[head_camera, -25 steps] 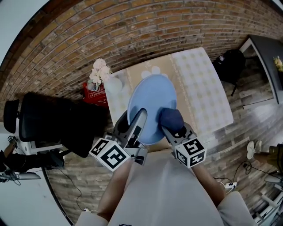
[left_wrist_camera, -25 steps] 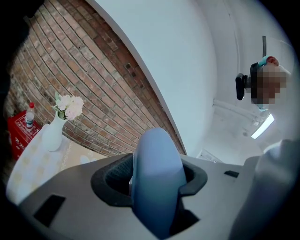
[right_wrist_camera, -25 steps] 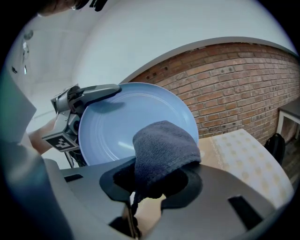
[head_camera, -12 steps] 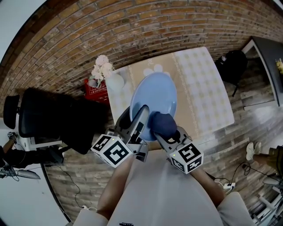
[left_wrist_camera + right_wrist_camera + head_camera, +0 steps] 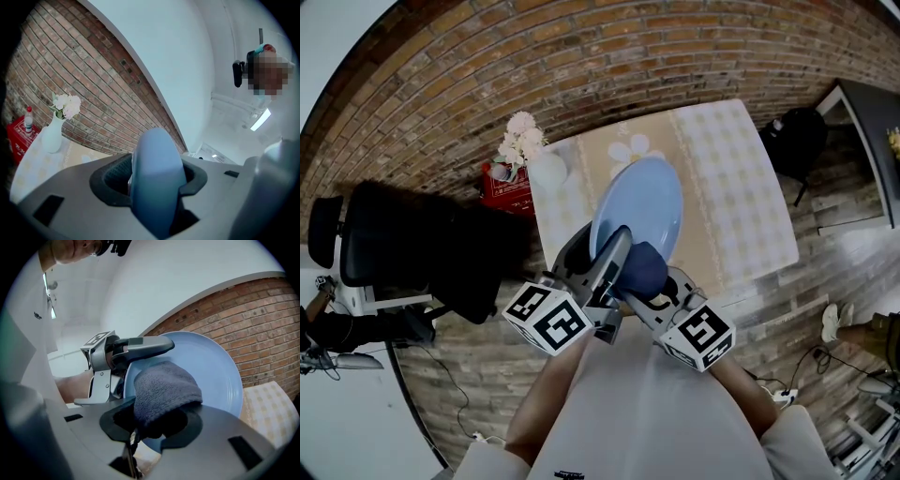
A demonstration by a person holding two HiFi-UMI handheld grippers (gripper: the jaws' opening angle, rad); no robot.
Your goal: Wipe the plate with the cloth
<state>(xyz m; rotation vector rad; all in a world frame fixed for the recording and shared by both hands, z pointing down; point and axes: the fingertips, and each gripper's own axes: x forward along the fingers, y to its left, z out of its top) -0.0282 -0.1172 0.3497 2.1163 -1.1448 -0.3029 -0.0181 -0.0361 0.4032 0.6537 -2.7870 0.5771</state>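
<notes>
Round pale-blue plate (image 5: 645, 206): we note its rim clamped edge-on between left gripper (image 5: 154, 187) jaws. Right gripper (image 5: 157, 420) jaws grip a dark-blue terry cloth (image 5: 164, 387), against the plate's face.

Plate (image 5: 642, 211): light blue, round, plain, with a shallow raised rim. It's up in the air, tipped steeply onto its edge. Near edge sits between the left gripper's (image 5: 602, 251) jaws, which are clamped on the rim. The left gripper view shows it edge-on, the right gripper view shows its full face.

Cloth (image 5: 642, 269): dark navy terry, bunched into a rounded wad. It's pinched in the right gripper's (image 5: 649, 281) jaws, with the wad bulging out past them. It's pressed against the plate's face at the lower part, just beside the left gripper's upper jaw. A loose thread hangs from its underside.
</notes>
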